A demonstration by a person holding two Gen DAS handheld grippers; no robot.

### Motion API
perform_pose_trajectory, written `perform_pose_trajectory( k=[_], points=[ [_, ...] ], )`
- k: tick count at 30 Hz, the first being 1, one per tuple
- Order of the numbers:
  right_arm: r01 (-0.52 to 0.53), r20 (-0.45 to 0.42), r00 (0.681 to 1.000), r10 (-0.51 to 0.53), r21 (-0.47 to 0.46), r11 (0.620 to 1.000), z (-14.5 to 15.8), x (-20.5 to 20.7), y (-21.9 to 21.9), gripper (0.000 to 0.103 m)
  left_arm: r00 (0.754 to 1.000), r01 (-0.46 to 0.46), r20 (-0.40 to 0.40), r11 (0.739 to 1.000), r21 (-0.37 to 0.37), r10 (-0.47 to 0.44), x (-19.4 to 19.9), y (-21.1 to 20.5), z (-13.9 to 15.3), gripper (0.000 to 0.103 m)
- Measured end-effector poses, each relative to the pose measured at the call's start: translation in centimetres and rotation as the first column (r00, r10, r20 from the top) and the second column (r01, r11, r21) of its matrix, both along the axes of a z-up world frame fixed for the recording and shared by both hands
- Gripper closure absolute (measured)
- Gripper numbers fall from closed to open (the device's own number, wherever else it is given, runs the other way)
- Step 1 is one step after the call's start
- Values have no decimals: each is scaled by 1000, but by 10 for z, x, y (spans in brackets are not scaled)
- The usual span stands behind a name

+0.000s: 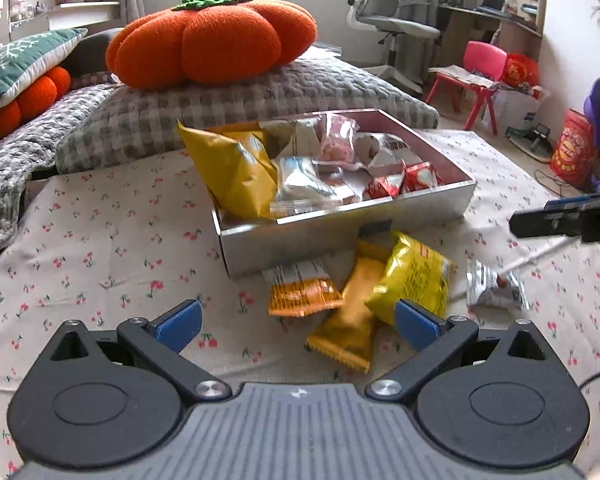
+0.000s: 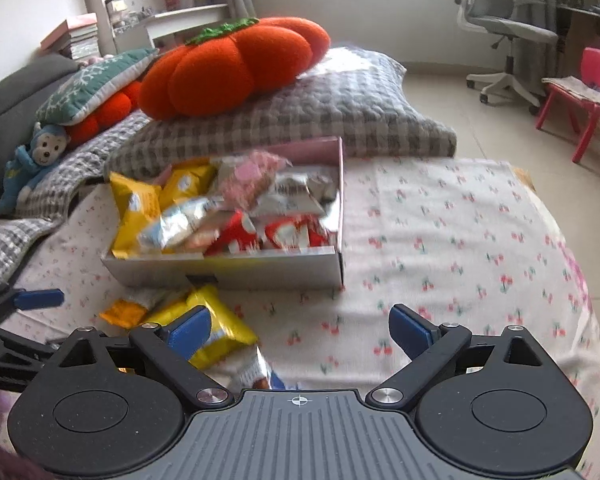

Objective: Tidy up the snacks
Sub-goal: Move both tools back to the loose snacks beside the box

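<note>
1. Left wrist view: left tool (image 1: 298, 322) spread wide, blue pads, black linkage arms, ribbed grey body; nothing between the fingers, no pad touching anything.
2. Surface is a bed sheet (image 1: 100, 248), cream cloth with a small red cherry print, soft and slightly wrinkled.
3. Box (image 1: 340, 224), shallow rectangular white card tray, far of the tool, centre. Packed with crinkly foil and plastic packs: big yellow bag (image 1: 228, 168) standing at its left end, silver-blue pack, pink pack, red-white packs at the right end. Print too blurred to read.
4. Loose snacks lie between box and tool: orange flat pack (image 1: 302, 296) with a white label strip, long yellow-orange wafer pack (image 1: 352, 316), puffy yellow bag (image 1: 414, 278) with red print, unreadable. Wafer pack sits just ahead of the tool gap; yellow bag is next to the right pad.
5. Silver crumpled pack (image 1: 496, 286) further right, apart from the others. The right tool's fingertip shows at the right edge.
6. Far: knitted orange pumpkin cushion (image 1: 212, 40) with green stem on a grey checked quilted pillow (image 1: 228, 104).
7. Right wrist view: right tool (image 2: 300, 332) also wide, nothing held; only cherry sheet in the gap.
8. Box (image 2: 236, 270) far-left of the tool, contents motion-blurred.
9. Yellow bag (image 2: 224, 328) lies at the left pad, partly hidden behind it; orange pack (image 2: 122, 314) further left. A silver pack edge shows just near of the yellow bag, under the tool body.
10. Left tool's blue fingertip is at the left edge.
</note>
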State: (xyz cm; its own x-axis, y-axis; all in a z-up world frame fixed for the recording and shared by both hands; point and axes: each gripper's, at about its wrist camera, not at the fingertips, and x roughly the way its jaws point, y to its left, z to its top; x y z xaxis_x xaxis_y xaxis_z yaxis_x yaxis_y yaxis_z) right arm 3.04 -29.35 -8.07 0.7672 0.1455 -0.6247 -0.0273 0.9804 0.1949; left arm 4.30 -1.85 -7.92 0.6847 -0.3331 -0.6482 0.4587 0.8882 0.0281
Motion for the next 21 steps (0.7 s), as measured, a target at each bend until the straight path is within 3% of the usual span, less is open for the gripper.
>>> perform_pose_trajectory(
  k=[10,13,17,21],
  points=[
    [-181,-9,983,184,-223,958,-21,-31,30,5,996,82,-32,991,103,-79,-4,-8,-31,2],
    [-214,-28,976,214,-249,945,-27,-32,34,5,997,77,-23,993,86,-75,-1,-9,-33,3],
    [-239,-51,971,234,-284,929,-35,-29,37,5,996,86,-29,995,52,-85,6,-9,-31,15],
    [-258,-74,966,247,-288,922,-41,-25,39,5,992,125,-36,992,25,-124,10,-14,-29,34]
  ],
)
